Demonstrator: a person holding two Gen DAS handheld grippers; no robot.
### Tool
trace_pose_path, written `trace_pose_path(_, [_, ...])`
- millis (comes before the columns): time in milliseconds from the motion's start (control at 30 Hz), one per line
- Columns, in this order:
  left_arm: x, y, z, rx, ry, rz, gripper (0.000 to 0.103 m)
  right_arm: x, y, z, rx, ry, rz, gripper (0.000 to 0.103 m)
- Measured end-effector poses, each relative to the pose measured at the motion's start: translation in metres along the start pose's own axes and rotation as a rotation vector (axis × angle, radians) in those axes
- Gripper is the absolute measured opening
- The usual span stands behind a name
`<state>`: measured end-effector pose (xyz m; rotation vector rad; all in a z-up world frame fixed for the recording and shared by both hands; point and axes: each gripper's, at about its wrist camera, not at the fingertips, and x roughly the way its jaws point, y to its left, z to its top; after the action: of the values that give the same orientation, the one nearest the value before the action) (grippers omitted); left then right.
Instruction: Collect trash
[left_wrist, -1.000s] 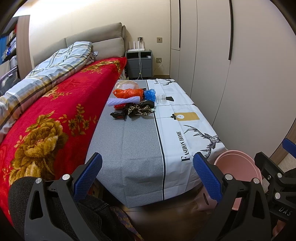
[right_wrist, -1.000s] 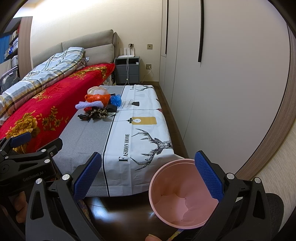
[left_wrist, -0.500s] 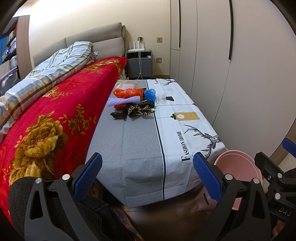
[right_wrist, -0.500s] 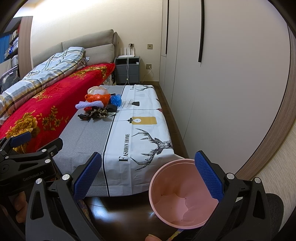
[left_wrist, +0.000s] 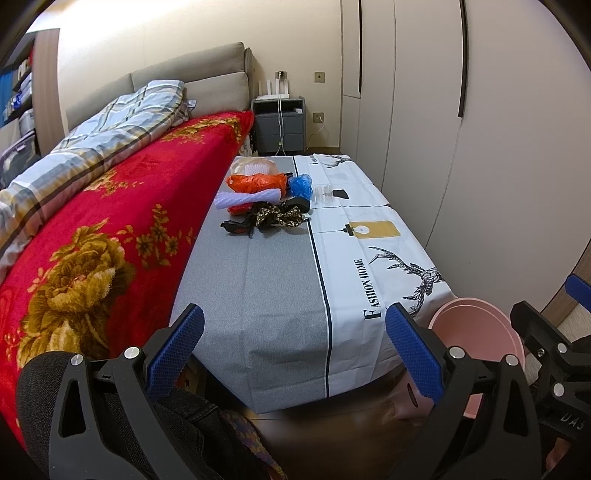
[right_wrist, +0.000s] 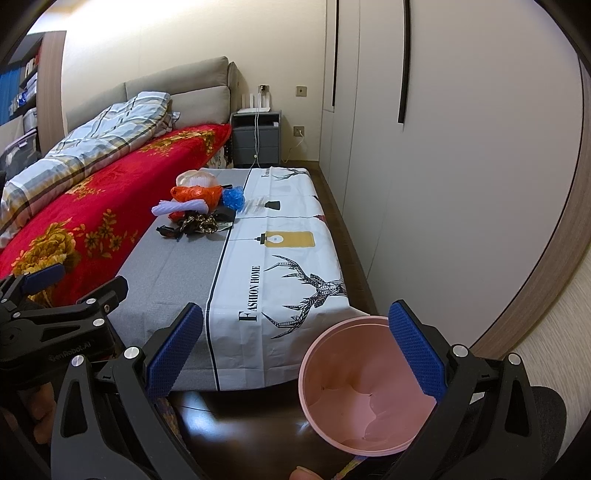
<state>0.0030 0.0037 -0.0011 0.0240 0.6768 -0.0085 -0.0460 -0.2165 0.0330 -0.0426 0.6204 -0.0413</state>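
A pile of trash lies at the far part of a low table (left_wrist: 280, 280): an orange plastic bag (left_wrist: 255, 182), a blue crumpled bag (left_wrist: 301, 185), a pale lilac wrapper (left_wrist: 247, 198), and a black-and-gold wrapper (left_wrist: 279, 218). The pile also shows in the right wrist view (right_wrist: 199, 206). A pink bucket (right_wrist: 365, 384) stands on the floor at the table's near right corner, empty. My left gripper (left_wrist: 293, 345) is open and empty, short of the table's near edge. My right gripper (right_wrist: 295, 347) is open and empty, above the bucket's left rim.
A bed with a red flowered blanket (left_wrist: 92, 254) runs along the table's left side. White wardrobe doors (right_wrist: 443, 147) line the right wall. A grey nightstand (left_wrist: 279, 127) stands at the back. Dark wooden floor (right_wrist: 240, 417) lies below the table's near edge.
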Motion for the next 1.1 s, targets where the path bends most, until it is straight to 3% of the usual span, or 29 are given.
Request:
trace_pose_path(233, [0.004,0.016,0.015,-0.034,0.019,0.021,0.096,0.001,-0.002,0.019,0.037,-0.054,0.06,0.098])
trace_pose_path(467, [0.012,0.066,0.064,-0.092,-0.064,0.121,0.096,0.033,0.012,0.068,0.027,-0.105,0.176,0.098])
trace_pose_path(733, [0.064,0.14,0.12,-0.174,-0.109,0.289,0.095,0.131,0.074,0.108,-0.084,-0.165,0.176,0.098])
trace_pose_path(1100, [0.126,0.174,0.124,-0.231,0.028,0.312,0.095,0.303,0.152,0.109,-0.168,-0.02,0.238,0.098])
